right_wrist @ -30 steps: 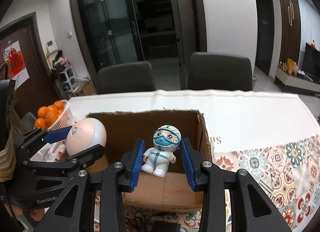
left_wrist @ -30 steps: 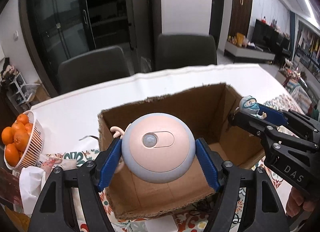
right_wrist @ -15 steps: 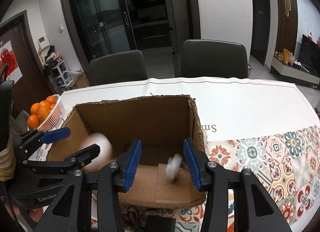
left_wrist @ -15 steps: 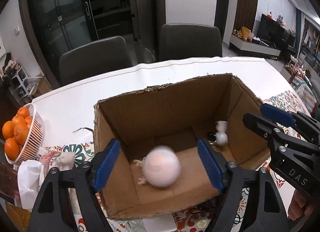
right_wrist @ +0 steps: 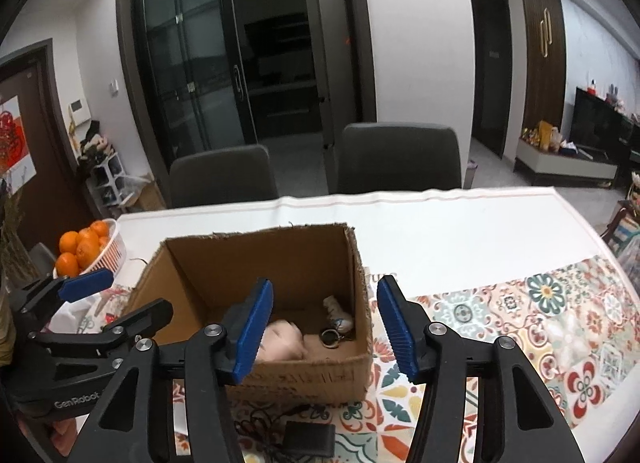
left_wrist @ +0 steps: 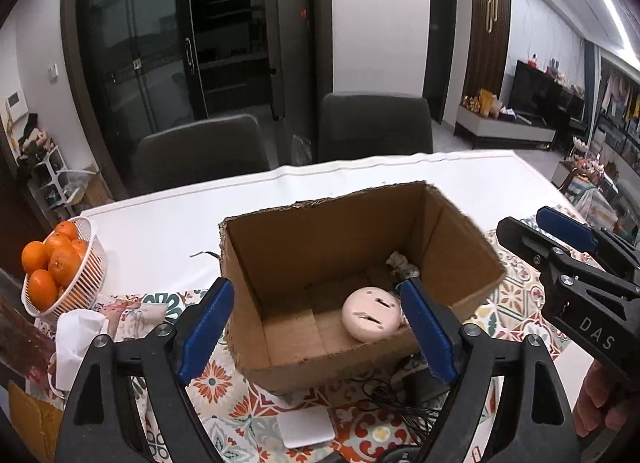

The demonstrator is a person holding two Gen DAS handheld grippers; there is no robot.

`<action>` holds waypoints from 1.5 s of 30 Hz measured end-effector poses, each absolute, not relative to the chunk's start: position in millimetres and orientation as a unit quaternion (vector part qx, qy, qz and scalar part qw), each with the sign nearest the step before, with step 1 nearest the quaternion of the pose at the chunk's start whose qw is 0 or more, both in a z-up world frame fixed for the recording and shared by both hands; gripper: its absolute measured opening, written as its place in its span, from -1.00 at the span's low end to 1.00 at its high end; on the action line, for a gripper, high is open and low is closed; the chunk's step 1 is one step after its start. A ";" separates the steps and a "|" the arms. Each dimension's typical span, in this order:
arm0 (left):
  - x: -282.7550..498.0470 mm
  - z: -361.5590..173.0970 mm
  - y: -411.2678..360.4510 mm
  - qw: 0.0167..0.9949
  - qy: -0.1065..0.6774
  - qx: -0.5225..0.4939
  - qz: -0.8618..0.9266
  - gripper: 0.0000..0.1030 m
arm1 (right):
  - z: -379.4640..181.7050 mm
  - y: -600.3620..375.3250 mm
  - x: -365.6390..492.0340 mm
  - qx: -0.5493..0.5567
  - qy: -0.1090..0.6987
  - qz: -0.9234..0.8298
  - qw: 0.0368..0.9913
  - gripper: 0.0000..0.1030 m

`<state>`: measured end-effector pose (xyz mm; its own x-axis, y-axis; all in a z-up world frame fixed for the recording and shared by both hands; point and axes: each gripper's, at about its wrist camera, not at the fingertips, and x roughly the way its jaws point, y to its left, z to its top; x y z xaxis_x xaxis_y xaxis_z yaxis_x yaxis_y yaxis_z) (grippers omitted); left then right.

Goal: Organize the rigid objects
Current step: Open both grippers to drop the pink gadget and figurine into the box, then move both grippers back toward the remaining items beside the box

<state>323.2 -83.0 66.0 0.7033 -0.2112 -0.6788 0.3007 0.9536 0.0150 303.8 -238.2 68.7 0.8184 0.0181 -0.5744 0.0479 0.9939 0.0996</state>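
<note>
An open cardboard box (left_wrist: 256, 259) stands on the table; it also shows in the right wrist view (right_wrist: 352, 259). A round pink toy (left_wrist: 372, 318) lies on the box floor, also seen in the right wrist view (right_wrist: 282, 339). A small white figurine with a key ring (right_wrist: 338, 319) lies on its side near the box's right wall, also in the left wrist view (left_wrist: 402, 265). My left gripper (left_wrist: 318, 335) is open and empty above the box's near edge. My right gripper (right_wrist: 326, 329) is open and empty above the box's near right corner.
A white basket of oranges (left_wrist: 60, 263) stands at the table's left. Crumpled white tissue (left_wrist: 76, 339) lies near it. A black adapter with a cable (right_wrist: 310, 437) and a white card (left_wrist: 306, 427) lie in front of the box. Two dark chairs (right_wrist: 396, 159) stand behind the table.
Both grippers opened and let go: the round toy and the figurine dropped into the box and came to rest. Both grippers drew back and up a little.
</note>
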 end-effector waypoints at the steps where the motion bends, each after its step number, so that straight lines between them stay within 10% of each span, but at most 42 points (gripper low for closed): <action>1: 317.6 68.3 -81.9 0.923 0.355 0.061 -0.139 0.66 | 71.2 -237.9 298.8 0.053 0.296 -0.010 0.954 0.16; 18: 232.7 83.5 -71.0 0.948 0.288 0.061 -0.121 0.93 | 95.0 -237.2 212.0 0.028 0.213 -0.063 0.975 0.60; 45: 141.1 24.9 -59.5 0.949 0.287 0.054 -0.120 0.93 | 52.6 -234.0 124.2 0.018 0.200 -0.099 0.975 0.63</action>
